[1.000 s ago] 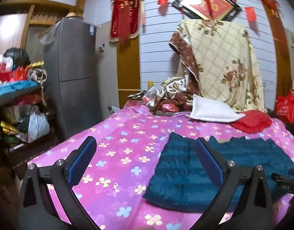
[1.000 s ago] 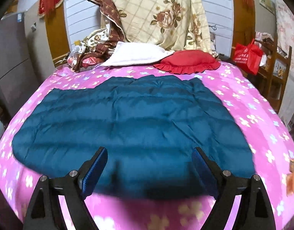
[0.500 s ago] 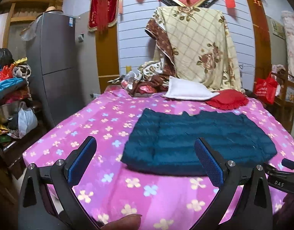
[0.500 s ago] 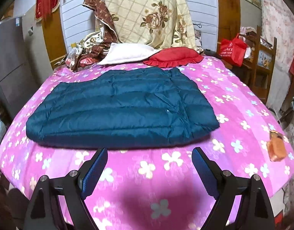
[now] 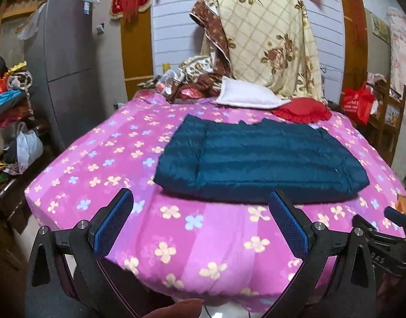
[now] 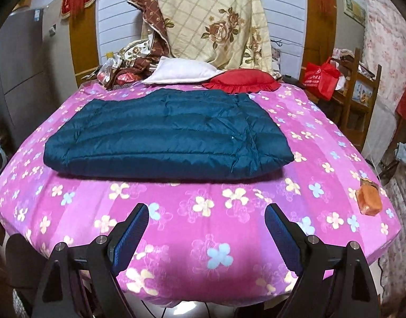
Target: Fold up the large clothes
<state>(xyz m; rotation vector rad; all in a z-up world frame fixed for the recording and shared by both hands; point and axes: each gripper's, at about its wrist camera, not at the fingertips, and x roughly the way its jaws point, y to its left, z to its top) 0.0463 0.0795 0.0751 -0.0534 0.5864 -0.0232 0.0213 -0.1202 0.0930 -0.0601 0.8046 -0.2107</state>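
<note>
A dark teal quilted jacket (image 5: 258, 161) (image 6: 165, 135) lies folded flat into a wide rectangle on the pink flowered bed (image 5: 192, 233) (image 6: 203, 212). My left gripper (image 5: 200, 222) hangs open over the bed's near edge, well short of the jacket, with nothing between its blue pads. In the right wrist view my right gripper (image 6: 205, 228) is also open and empty, near the front edge, apart from the jacket. Part of the right gripper's body (image 5: 380, 241) shows at the right of the left wrist view.
A white pillow (image 6: 181, 74) and a red cushion (image 6: 242, 82) lie behind the jacket, under a hanging floral blanket (image 6: 213, 18). A small orange packet (image 6: 368, 198) sits at the bed's right corner. A grey fridge (image 5: 62, 74) and cluttered shelves (image 5: 12, 122) stand left; a wooden chair (image 6: 359, 84) right.
Both grippers have pulled back from over the jacket toward the bed's near edge, so the whole folded jacket and the bed front now show. The left view swung rightward. Jacket unmoved.
</note>
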